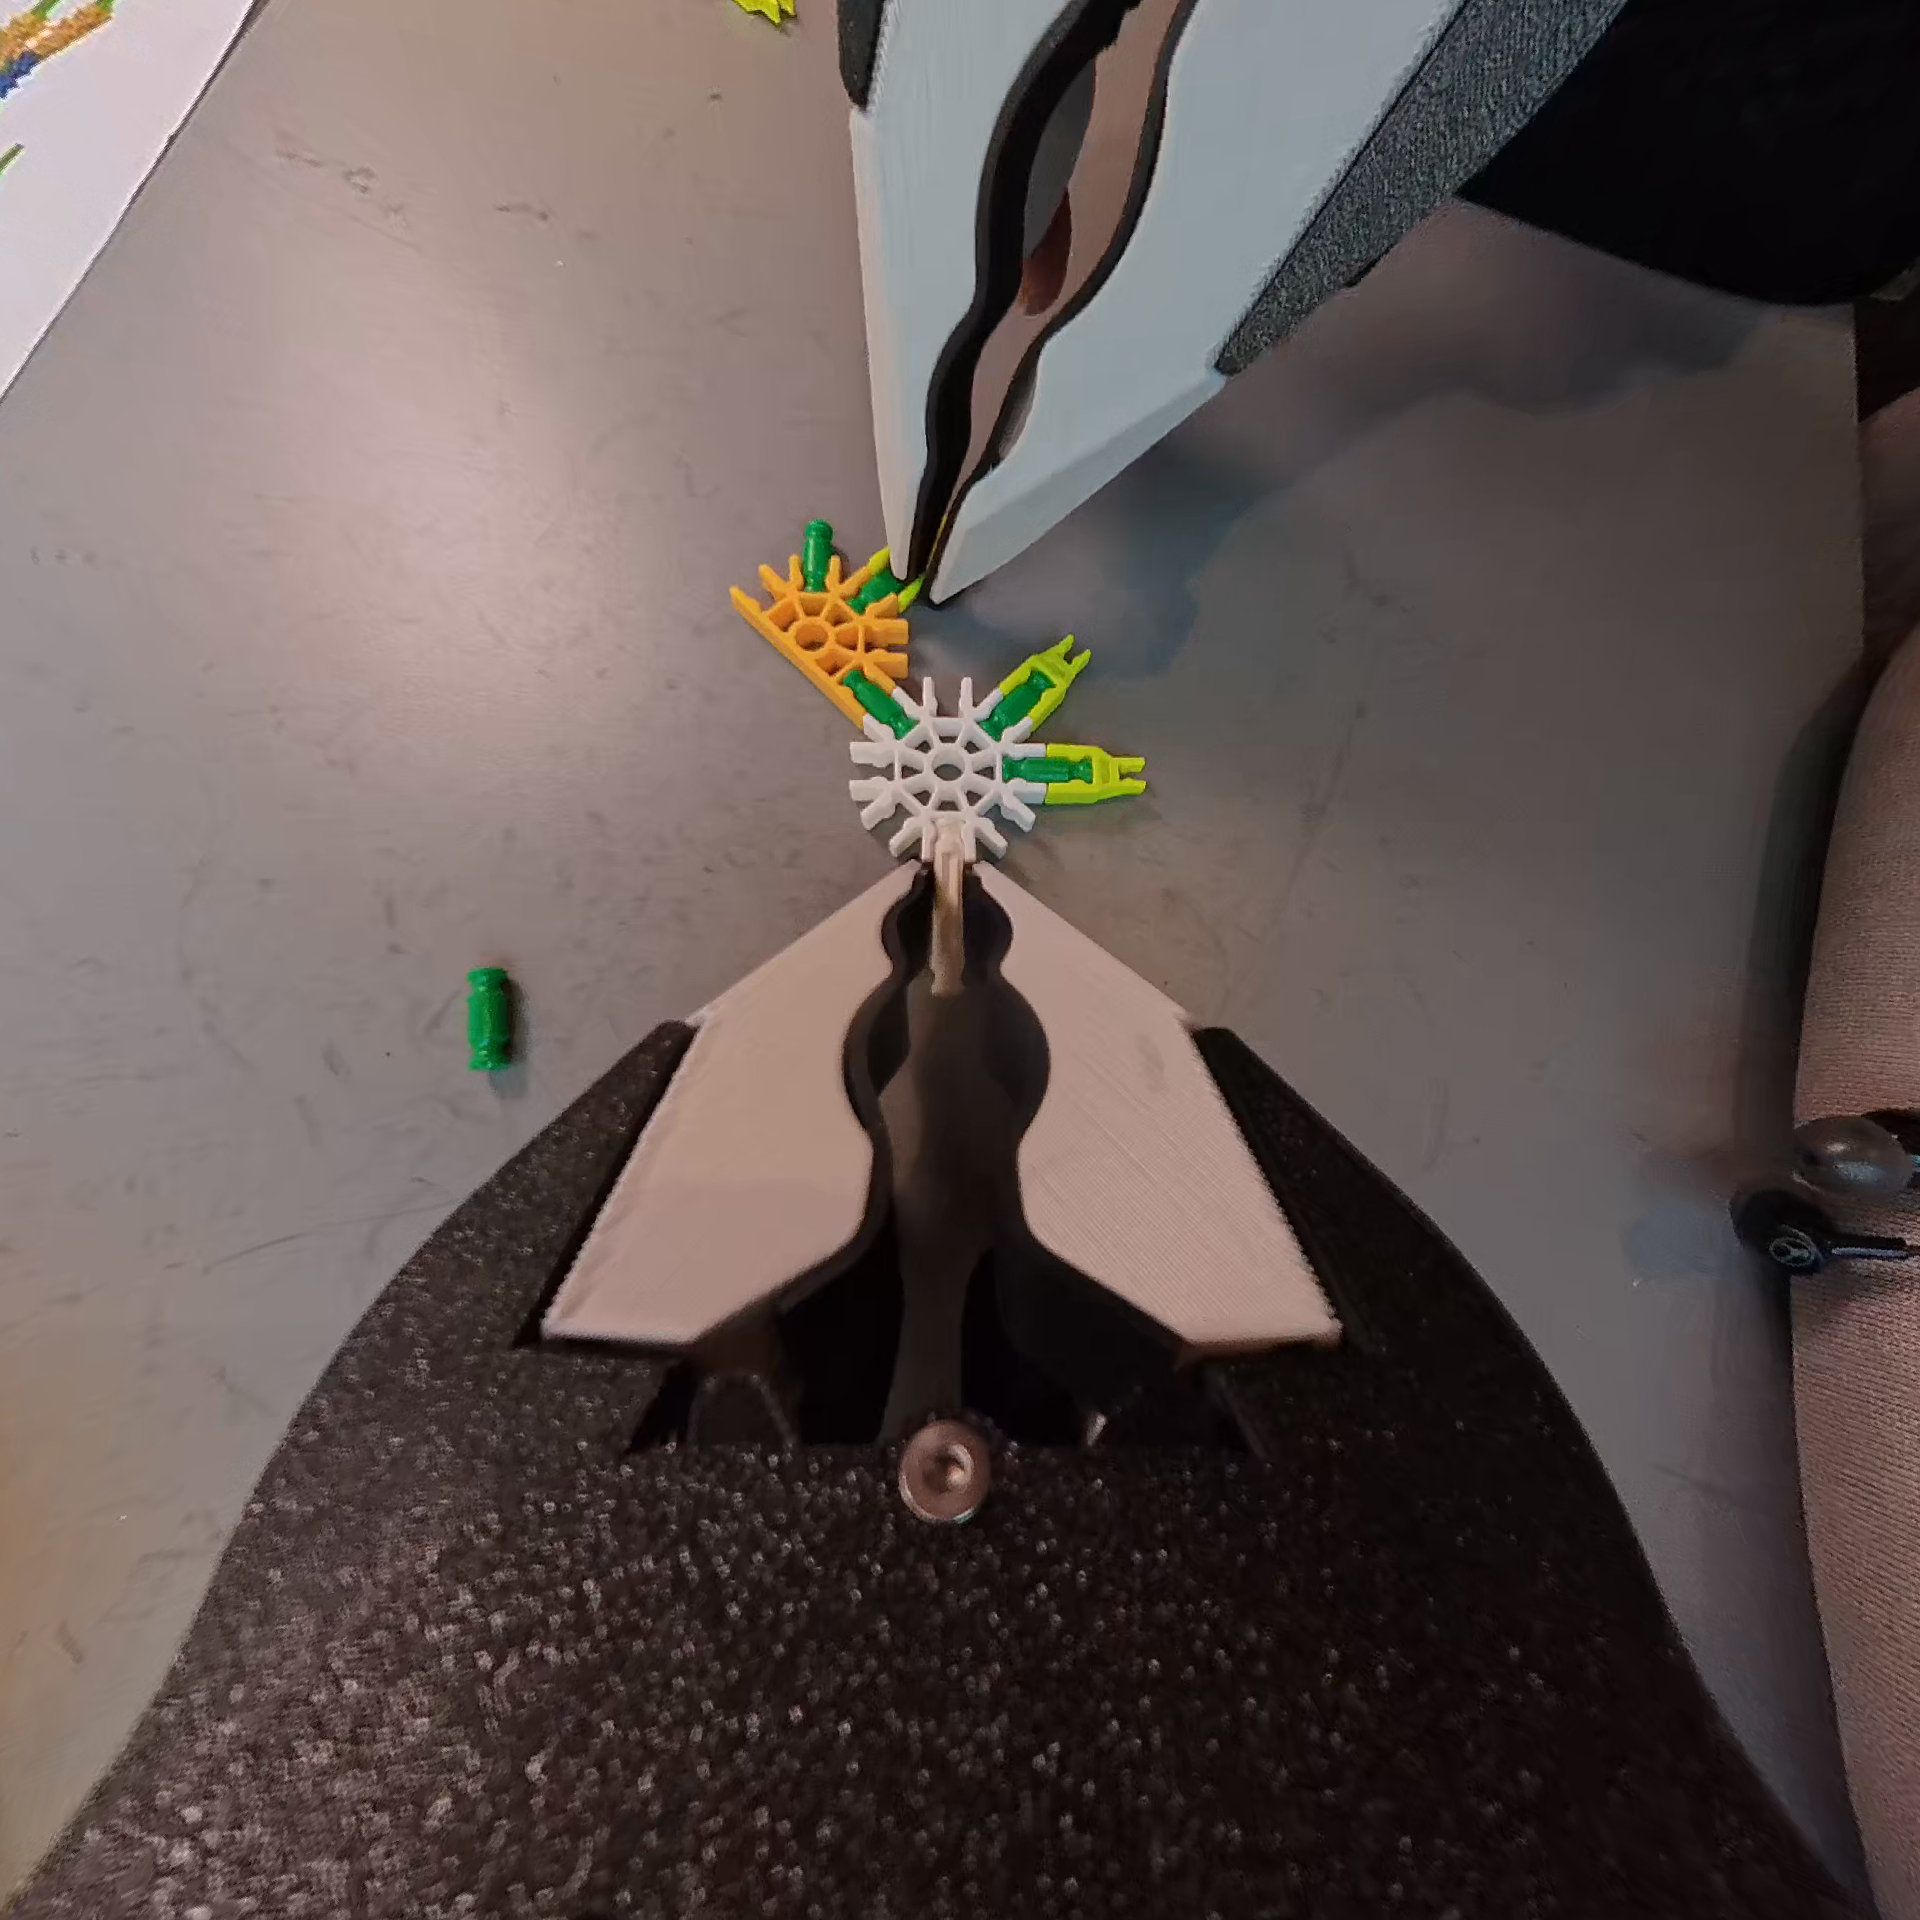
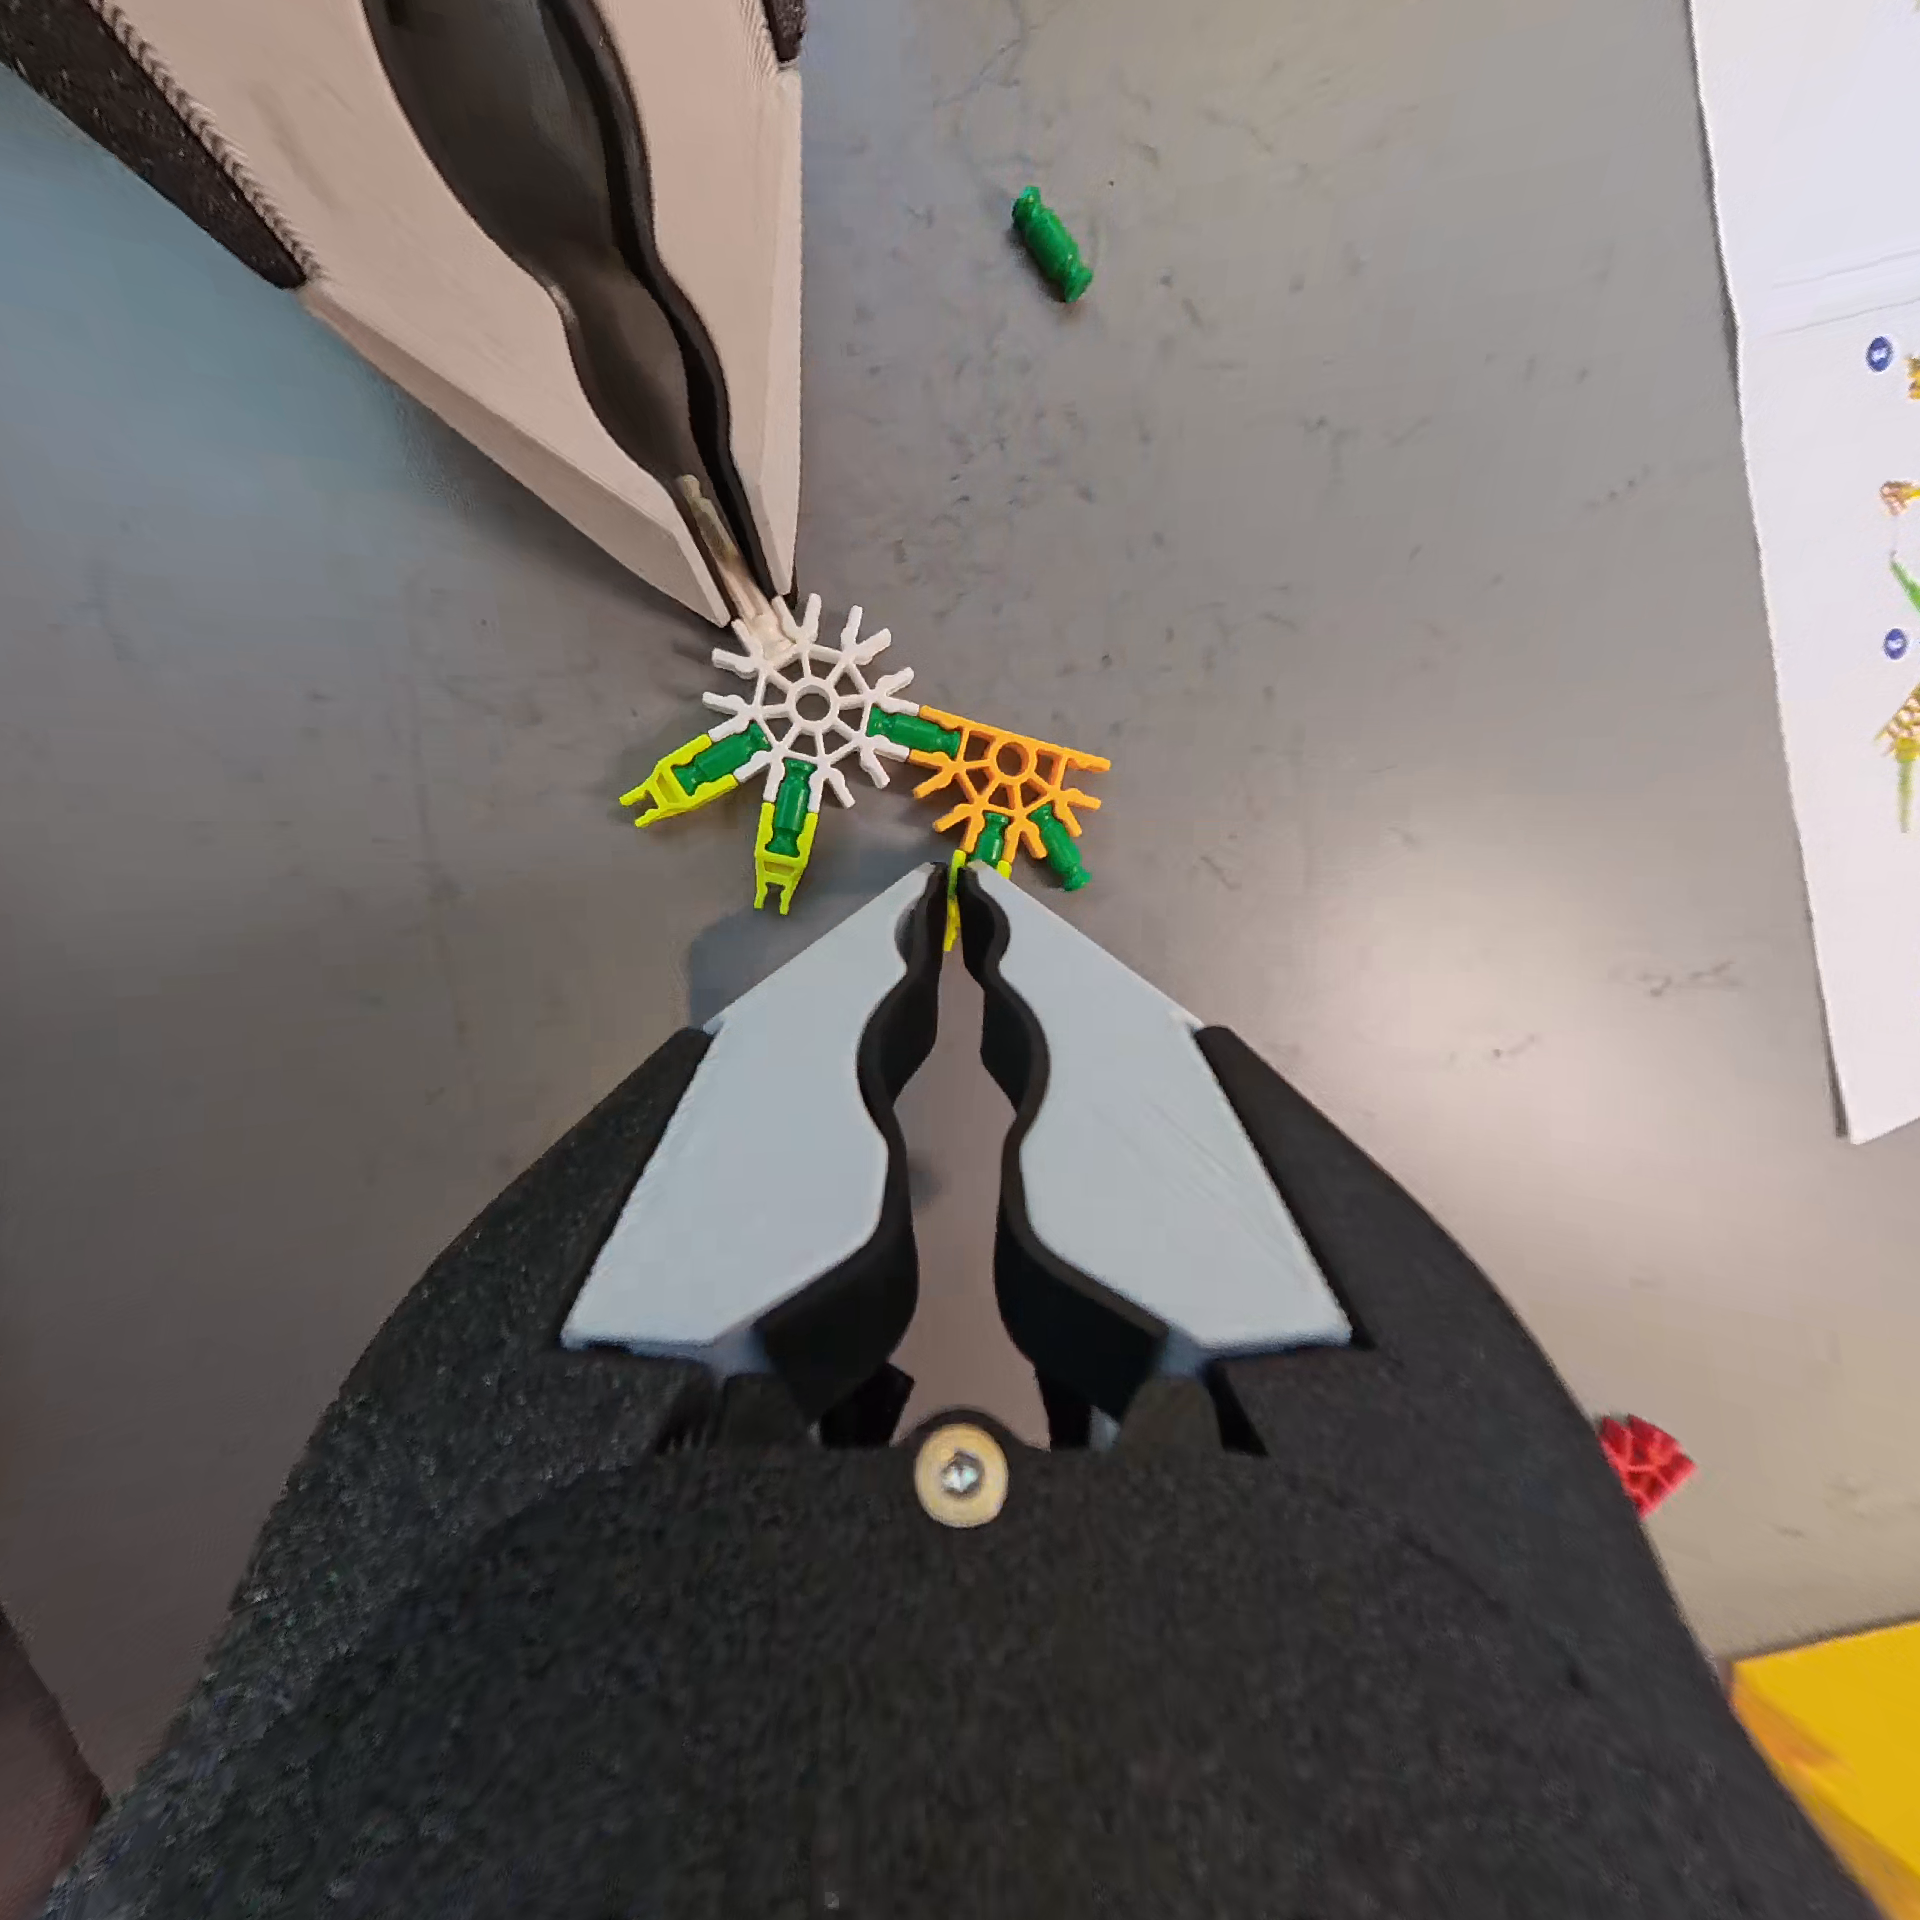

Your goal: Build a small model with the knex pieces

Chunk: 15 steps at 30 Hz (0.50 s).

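Note:
A small toy assembly lies on the grey table: a white snowflake connector (image 1: 943, 769) (image 2: 810, 707) joined by a short green rod to an orange fan connector (image 1: 826, 629) (image 2: 1006, 774), with green rods and yellow-green clips (image 1: 1091, 774) (image 2: 774, 852) sticking out. My left gripper (image 1: 948, 883) is shut on a short beige rod (image 1: 948, 925) plugged into the white connector; it also shows in the right wrist view (image 2: 756, 603). My right gripper (image 2: 951, 878) is shut on a yellow-green clip (image 2: 951, 909) at a green rod of the orange connector; it also shows in the left wrist view (image 1: 925, 587).
A loose green rod (image 1: 488, 1018) (image 2: 1051, 244) lies on the table apart from the assembly. A white printed sheet (image 2: 1829, 520) (image 1: 62, 156) lies at one side. A red connector (image 2: 1647, 1463) and a yellow box corner (image 2: 1839, 1756) sit near the right gripper.

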Motion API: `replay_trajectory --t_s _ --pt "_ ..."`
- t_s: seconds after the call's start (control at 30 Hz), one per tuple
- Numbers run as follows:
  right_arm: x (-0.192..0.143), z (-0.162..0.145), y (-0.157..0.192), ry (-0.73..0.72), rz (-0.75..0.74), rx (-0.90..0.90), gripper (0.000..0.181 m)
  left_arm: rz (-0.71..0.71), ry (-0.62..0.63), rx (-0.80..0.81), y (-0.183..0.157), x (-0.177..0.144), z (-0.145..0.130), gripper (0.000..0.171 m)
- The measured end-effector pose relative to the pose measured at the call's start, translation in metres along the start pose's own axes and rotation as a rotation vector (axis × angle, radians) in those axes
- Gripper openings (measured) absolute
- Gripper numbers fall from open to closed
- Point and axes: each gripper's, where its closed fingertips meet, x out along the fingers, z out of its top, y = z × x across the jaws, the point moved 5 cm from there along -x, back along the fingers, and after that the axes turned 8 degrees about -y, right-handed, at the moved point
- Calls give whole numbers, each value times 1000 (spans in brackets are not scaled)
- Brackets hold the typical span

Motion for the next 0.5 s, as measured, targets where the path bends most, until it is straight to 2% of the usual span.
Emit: replay_trajectory --t_s 0.17,0.33,0.5 --pt "-3 0 -1 -109 32 77 8 -8 -4 -11 0 0 0 6" --pt "-9 2 -2 -150 2 56 8 -8 -3 -9 0 0 0 6" --pt "-10 -6 -9 -135 28 159 10 -4 1 0 0 0 0 6"
